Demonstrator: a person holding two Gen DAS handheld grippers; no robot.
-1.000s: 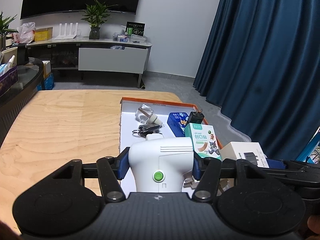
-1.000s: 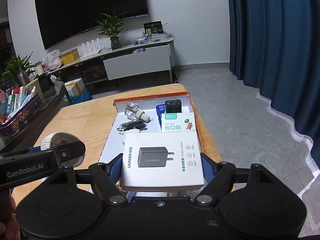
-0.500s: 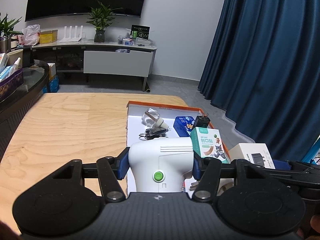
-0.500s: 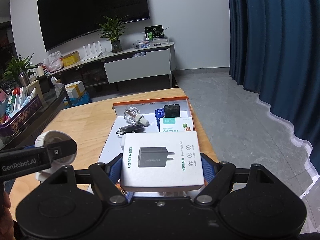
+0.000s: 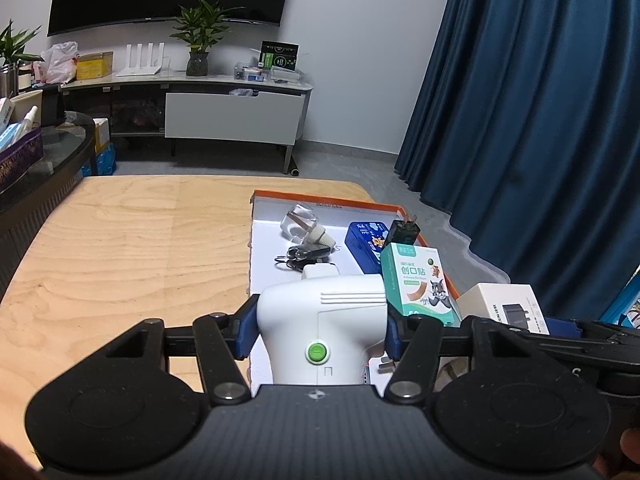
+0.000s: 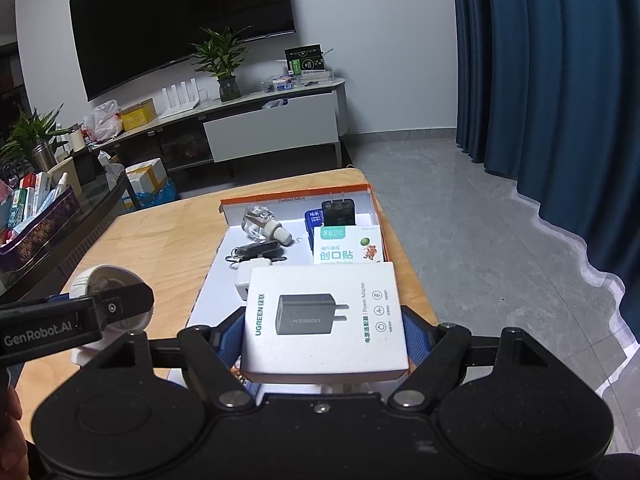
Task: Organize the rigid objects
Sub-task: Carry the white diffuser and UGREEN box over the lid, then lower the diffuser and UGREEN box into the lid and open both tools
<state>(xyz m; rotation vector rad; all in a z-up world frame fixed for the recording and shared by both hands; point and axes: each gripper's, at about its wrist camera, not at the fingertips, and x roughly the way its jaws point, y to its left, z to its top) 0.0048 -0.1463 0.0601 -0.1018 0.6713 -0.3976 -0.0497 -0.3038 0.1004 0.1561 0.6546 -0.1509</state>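
White device (image 5: 322, 332): lower body hidden behind the left gripper (image 5: 320, 330) housing. Charger box (image 6: 324, 320) covers the tray's (image 6: 296, 196) near part and the bandage box's (image 6: 348, 246) lower edge. Blue tin (image 6: 313, 220) mostly hidden behind the black adapter (image 6: 338, 212). Tray label print too small to read.
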